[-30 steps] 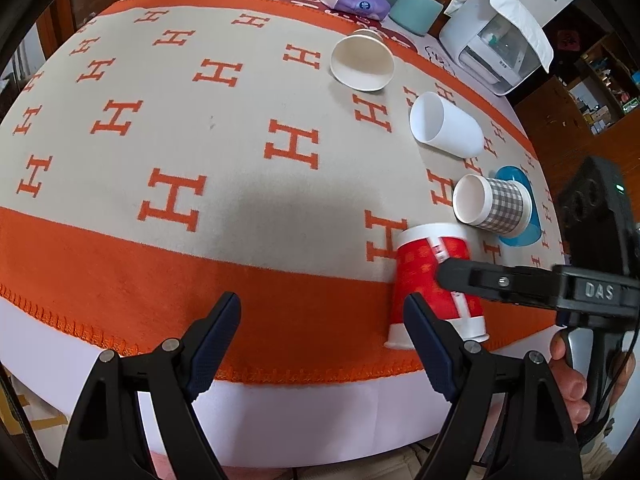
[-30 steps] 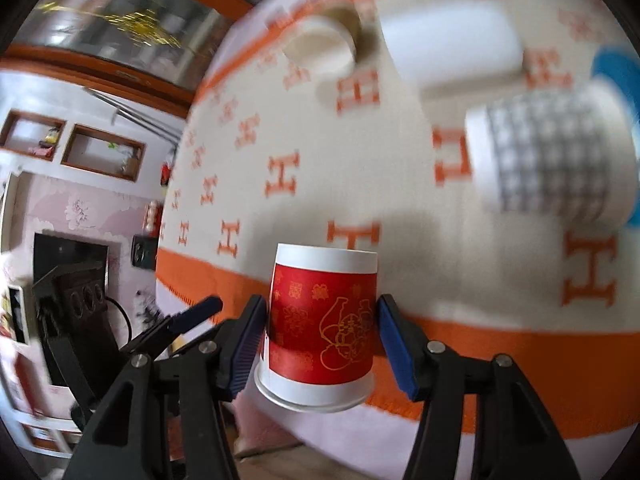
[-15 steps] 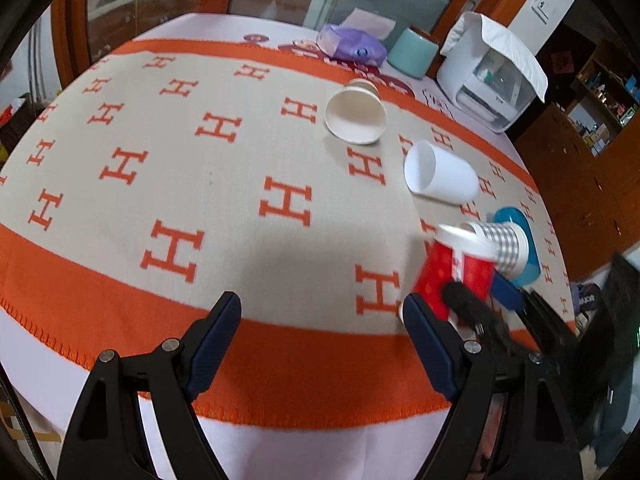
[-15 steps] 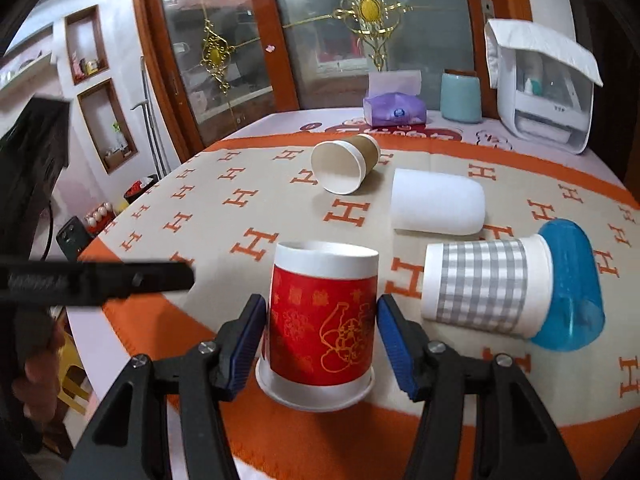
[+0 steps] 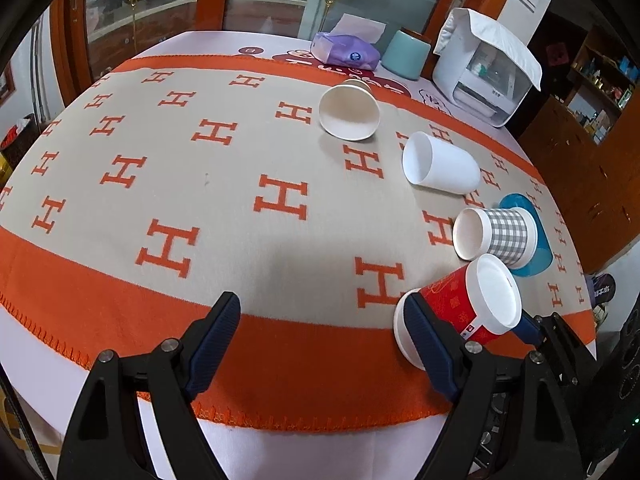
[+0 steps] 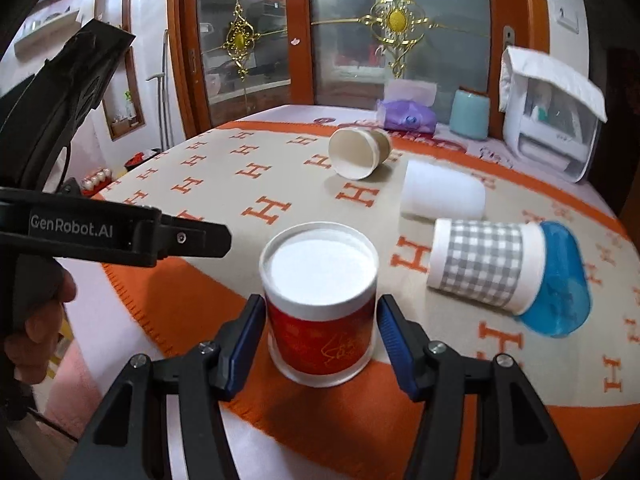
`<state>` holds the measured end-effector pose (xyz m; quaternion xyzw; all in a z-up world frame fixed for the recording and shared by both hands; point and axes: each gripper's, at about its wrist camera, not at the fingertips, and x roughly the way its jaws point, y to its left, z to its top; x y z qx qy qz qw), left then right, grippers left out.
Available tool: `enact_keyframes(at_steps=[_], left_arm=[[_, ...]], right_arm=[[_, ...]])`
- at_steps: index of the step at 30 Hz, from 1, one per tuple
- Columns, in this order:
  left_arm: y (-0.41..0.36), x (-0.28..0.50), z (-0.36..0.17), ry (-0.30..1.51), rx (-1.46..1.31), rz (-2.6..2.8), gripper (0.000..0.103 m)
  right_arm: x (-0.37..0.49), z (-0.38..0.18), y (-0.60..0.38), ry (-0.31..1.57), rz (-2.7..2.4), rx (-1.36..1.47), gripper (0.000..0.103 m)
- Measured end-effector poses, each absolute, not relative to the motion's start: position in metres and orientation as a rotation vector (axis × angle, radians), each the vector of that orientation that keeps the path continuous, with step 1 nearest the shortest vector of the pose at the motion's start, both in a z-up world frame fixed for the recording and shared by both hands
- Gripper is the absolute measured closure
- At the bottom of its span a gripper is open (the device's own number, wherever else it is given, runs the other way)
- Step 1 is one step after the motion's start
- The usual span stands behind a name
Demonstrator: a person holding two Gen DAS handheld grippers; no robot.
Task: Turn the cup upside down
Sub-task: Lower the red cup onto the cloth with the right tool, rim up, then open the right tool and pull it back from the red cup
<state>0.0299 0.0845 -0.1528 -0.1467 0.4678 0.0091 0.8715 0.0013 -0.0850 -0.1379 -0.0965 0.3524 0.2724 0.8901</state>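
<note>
A red paper cup (image 6: 320, 312) stands upside down on the orange band of the cloth, white base up. My right gripper (image 6: 321, 338) sits around it with both blue pads against its sides. In the left wrist view the red cup (image 5: 460, 308) shows at the lower right, partly hidden behind the left gripper's right finger. My left gripper (image 5: 324, 344) is open and empty, above the front edge of the table. It also shows in the right wrist view as a black finger (image 6: 120, 236) at the left.
Three cups lie on their sides on the H-patterned cloth (image 5: 200, 160): a beige one (image 5: 349, 110), a white one (image 5: 440, 168) and a grey checked one (image 5: 496, 236) nested with a blue cup (image 5: 532, 236). A tissue pack (image 5: 346, 50), a teal container (image 5: 408, 54) and a white appliance (image 5: 486, 76) stand at the back.
My right gripper has turned the red cup over and lowered it base up onto the orange band. The left gripper has pulled back and tilted up.
</note>
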Motion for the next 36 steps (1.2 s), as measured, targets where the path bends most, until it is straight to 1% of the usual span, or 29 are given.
enact_keyframes(at_steps=[2,5,13,20,23,26,36], left_arm=[[0.084,0.028,-0.153,0.974,-0.308,0.022,0.011],[0.084,0.026,-0.153,0.967,-0.314,0.024,0.009],[0.083,0.019,-0.156,0.976,-0.296,0.042,0.008],[0.075,0.011,-0.15,0.976,-0.264,0.045,0.008],[0.072,0.005,-0.142,0.951,-0.244,0.051,0.007],[0.067,0.0,-0.128,0.918,-0.215,0.06,0.001],[0.038,-0.009,-0.071,0.866,-0.094,0.046,0.001]], right_arm=[[0.001,-0.14,-0.087,0.747,0.58,-0.167,0.04],[-0.003,-0.141,-0.091,0.756,0.578,-0.13,0.039],[-0.018,-0.138,-0.099,0.763,0.56,-0.099,0.039],[-0.024,-0.116,-0.11,0.765,0.489,-0.09,0.039],[-0.023,-0.103,-0.119,0.785,0.469,-0.05,0.039],[-0.025,-0.086,-0.124,0.775,0.427,-0.059,0.039],[-0.027,-0.028,-0.138,0.788,0.412,0.035,0.039]])
